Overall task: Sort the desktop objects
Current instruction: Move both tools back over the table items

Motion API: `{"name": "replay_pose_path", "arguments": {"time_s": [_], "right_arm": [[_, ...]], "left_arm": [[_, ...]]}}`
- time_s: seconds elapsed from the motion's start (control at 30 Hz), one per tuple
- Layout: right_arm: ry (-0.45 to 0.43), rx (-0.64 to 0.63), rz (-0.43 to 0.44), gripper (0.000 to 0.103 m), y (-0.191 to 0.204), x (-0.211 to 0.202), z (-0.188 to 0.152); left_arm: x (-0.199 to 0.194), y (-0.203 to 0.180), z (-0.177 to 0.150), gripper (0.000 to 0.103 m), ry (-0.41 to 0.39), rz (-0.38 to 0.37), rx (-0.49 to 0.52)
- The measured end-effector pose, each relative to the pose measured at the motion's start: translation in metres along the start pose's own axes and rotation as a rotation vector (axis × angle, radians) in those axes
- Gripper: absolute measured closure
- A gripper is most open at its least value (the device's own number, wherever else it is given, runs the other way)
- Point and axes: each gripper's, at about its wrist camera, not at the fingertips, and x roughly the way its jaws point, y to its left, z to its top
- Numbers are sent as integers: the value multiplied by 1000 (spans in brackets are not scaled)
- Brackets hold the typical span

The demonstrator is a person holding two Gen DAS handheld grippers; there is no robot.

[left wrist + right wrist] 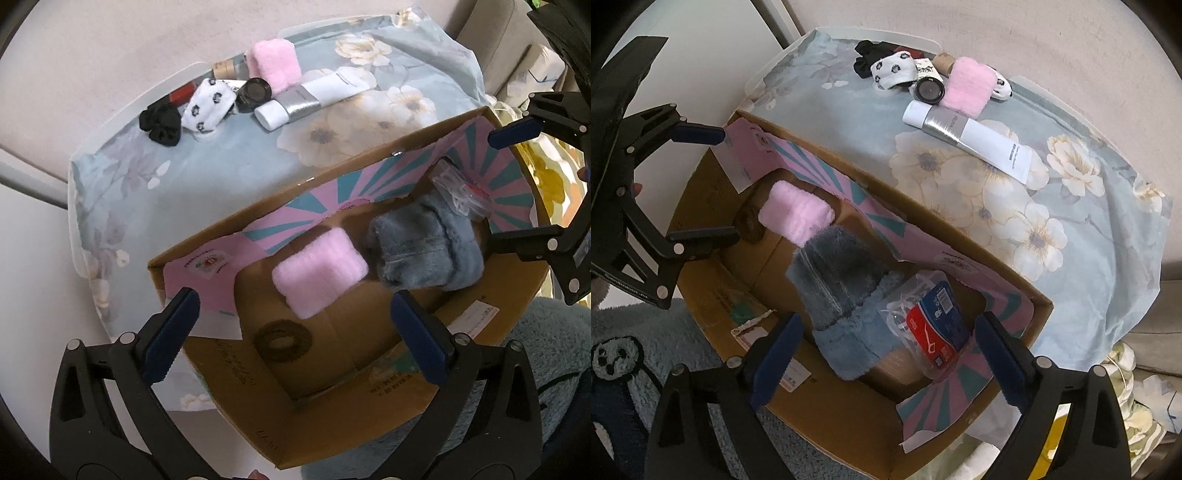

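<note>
An open cardboard box [258, 424] [827, 421] sits by the flowered table. Inside lie a pink fluffy pad [319, 271] [796, 214], a blue-grey fluffy slipper [428, 251] [842, 299] and a clear packet with a red and blue label [934, 332] [461, 188]. My left gripper [295, 332] [713, 184] is open and empty above the box. My right gripper [886, 362] [502, 184] is open and empty above the box's other end. On the table lie a second pink pad [275, 64] [967, 86], a white tube [314, 96] [967, 134], a black jar [253, 94] [929, 90], white patterned socks [208, 105] [894, 70] and a black scrunchie [160, 123] [866, 59].
A flowered blue-grey cloth [192, 177] [1071, 206] covers the table. A brown ring [282, 341] lies on the box floor. A red item [181, 92] and a cardboard roll [225, 68] lie behind the socks. A blue plush rug [657, 354] lies beside the box.
</note>
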Motion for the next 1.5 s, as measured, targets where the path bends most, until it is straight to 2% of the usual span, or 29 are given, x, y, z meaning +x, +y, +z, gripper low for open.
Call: {"name": "replay_pose_path", "arguments": {"time_s": [0.03, 0.07, 0.33, 0.5, 0.73, 0.77, 0.87, 1.03, 1.23, 1.5], "right_arm": [[-2, 1, 4, 8, 0, -1, 0], [-3, 4, 8, 1, -1, -1, 0], [-16, 38, 39, 0, -4, -6, 2], [33, 16, -32, 0, -4, -10, 4], [-73, 49, -79, 0, -13, -41, 6], [-92, 61, -120, 0, -16, -46, 6], [-105, 78, -155, 0, -23, -49, 6], [-132, 128, -138, 0, -39, -57, 1], [-175, 184, -144, 0, -56, -73, -2], [-221, 238, -147, 0, -83, -91, 19]], "left_arm": [[-1, 1, 0, 0, -1, 2, 0], [-1, 1, 0, 0, -2, 6, 1], [-7, 2, 2, 0, -18, 34, 10], [-13, 1, 4, 0, -35, 62, 22], [-27, 4, 4, 0, -66, 83, 11], [-30, 7, 4, 0, -75, 86, -1], [-40, 17, 7, 0, -107, 81, -40], [-58, 37, 14, 0, -151, 95, -88], [-80, 73, 20, 0, -210, 77, -176], [-87, 115, 41, 0, -266, 73, -231]]}}
